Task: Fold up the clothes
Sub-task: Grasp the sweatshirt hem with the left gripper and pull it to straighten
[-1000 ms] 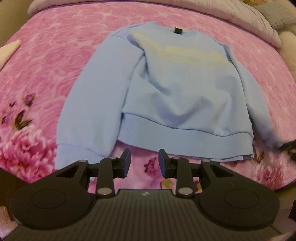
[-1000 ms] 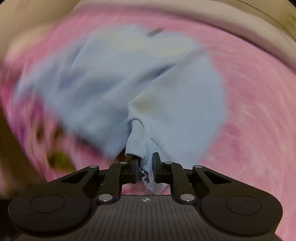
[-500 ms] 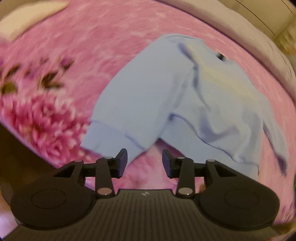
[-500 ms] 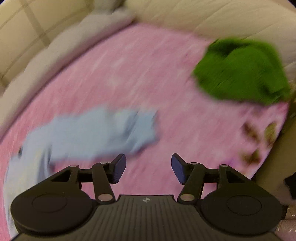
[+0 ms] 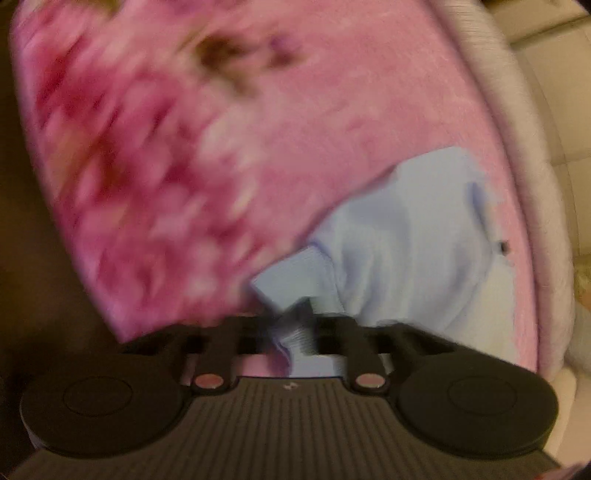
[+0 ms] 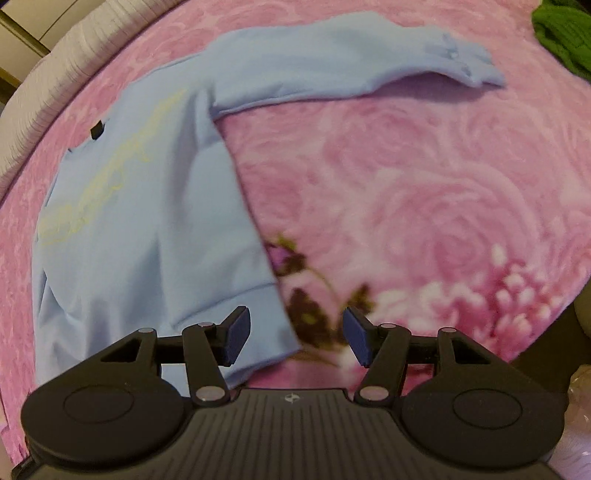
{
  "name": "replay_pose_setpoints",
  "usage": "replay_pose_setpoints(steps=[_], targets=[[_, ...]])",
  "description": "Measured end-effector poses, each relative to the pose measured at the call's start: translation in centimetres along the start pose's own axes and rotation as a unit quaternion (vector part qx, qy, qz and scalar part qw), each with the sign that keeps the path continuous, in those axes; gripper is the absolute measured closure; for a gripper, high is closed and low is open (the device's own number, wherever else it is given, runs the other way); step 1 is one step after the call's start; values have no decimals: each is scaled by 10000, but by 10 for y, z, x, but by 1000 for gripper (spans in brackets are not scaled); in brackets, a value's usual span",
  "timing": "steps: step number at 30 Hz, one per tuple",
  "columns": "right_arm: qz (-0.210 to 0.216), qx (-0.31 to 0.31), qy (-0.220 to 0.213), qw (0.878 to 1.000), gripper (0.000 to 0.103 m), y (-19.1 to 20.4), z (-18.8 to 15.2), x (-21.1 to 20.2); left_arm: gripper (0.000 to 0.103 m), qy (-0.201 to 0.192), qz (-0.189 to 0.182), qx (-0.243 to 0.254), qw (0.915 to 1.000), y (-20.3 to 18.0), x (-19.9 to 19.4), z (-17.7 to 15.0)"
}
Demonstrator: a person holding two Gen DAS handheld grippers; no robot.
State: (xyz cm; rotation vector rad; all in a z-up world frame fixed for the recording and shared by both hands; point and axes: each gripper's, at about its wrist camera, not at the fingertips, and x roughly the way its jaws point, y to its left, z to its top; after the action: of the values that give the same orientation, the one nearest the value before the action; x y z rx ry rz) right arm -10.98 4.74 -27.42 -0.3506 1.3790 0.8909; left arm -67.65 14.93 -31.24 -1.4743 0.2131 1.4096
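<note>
Left gripper [image 5: 295, 325]: black jaws just closed, pinching the ribbed cuff [image 5: 295, 280] of the sweatshirt, low centre of frame.
Right gripper [image 6: 295, 338]: jaws wide after opening, nothing pinched; hem corner below.
Sweatshirt [image 6: 147, 229]: pale blue, soft knit, faded yellow print, flat at frame left; one sleeve [image 6: 332, 70] stretched to upper right.
Blanket [image 6: 424, 184]: pink plush, rose pattern.
Green garment [image 6: 565, 33]: knitted, upper right corner.

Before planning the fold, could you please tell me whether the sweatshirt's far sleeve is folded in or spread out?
Spread out: the sleeve stretches sideways from the light blue sweatshirt.
</note>
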Motion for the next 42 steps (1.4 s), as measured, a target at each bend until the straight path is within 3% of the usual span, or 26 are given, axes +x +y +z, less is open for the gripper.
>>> replay_pose_setpoints(steps=[3, 5, 8, 10, 11, 14, 16, 19, 21, 24, 26, 29, 32, 34, 36, 38, 39, 40, 42], targets=[[-58, 74, -122, 9999, 44, 11, 4, 0, 98, -808, -314, 822, 9928, -29, -37, 65], [-91, 133, -198, 9997, 44, 18, 6, -2, 98, -1521, -298, 1610, 9747, -49, -66, 115], [-92, 245, -290, 9992, 44, 28, 4, -8, 98, -2413, 80, 2637, 9339, -72, -100, 177], [-54, 298, -315, 9990, 43, 33, 1, -10, 95, -2537, 514, 2942, 9200, -69, -96, 209], [-43, 315, -320, 9990, 42, 36, -1, -10, 93, -2458, 769, 2983, 9191, -64, -85, 220], [-29, 349, -307, 9989, 39, 40, -7, -8, 93, -1975, 1603, 2940, 9213, -44, -43, 238], [-61, 385, -284, 9988, 39, 36, -11, -7, 93, -1489, 1614, 2517, 9426, -31, -23, 226], [-127, 470, -248, 9985, 39, 26, -17, -7, 89, -573, 673, 2173, 9721, -30, -7, 169], [-188, 566, -223, 9980, 39, 14, -20, -7, 88, 285, -24, 2009, 9792, -38, 9, 114], [-145, 830, -166, 9963, 39, -7, -21, -5, 87, 1387, -941, 1694, 9712, -50, 36, 37], [-83, 997, -133, 9949, 39, -20, -21, -3, 82, 1712, -1401, 1544, 9629, -58, 52, -3], [219, 1180, -152, 9927, 39, -35, -25, 4, 68, 1731, -1627, 1132, 9648, -60, 73, -35], [749, 1545, -150, 9850, 39, -50, -28, 19, 68, 1643, -1622, 592, 9712, -61, 94, -47], [1219, 1866, -185, 9747, 39, -56, -30, 30, 75, 1683, -1690, 472, 9700, -66, 99, -50], [1666, 2206, -104, 9610, 39, -58, -32, 45, 90, 1666, -1738, 730, 9678, -70, 93, -40], [1583, 2285, -41, 9606, 53, -52, -33, 55, 92, 1505, -1675, 1155, 9674, -86, 78, -32], [1490, 2235, -81, 9632, 78, -50, -31, 54, 92, 1373, -1695, 1321, 9669, -95, 63, -25], [1602, 2209, -68, 9620, 91, -48, -29, 48, 92, 1212, -1695, 1551, 9657, -105, 42, -17], [1809, 2081, -60, 9612, 96, -44, -24, 34, 92, 880, -1682, 2030, 9606, -124, -3, 0]])
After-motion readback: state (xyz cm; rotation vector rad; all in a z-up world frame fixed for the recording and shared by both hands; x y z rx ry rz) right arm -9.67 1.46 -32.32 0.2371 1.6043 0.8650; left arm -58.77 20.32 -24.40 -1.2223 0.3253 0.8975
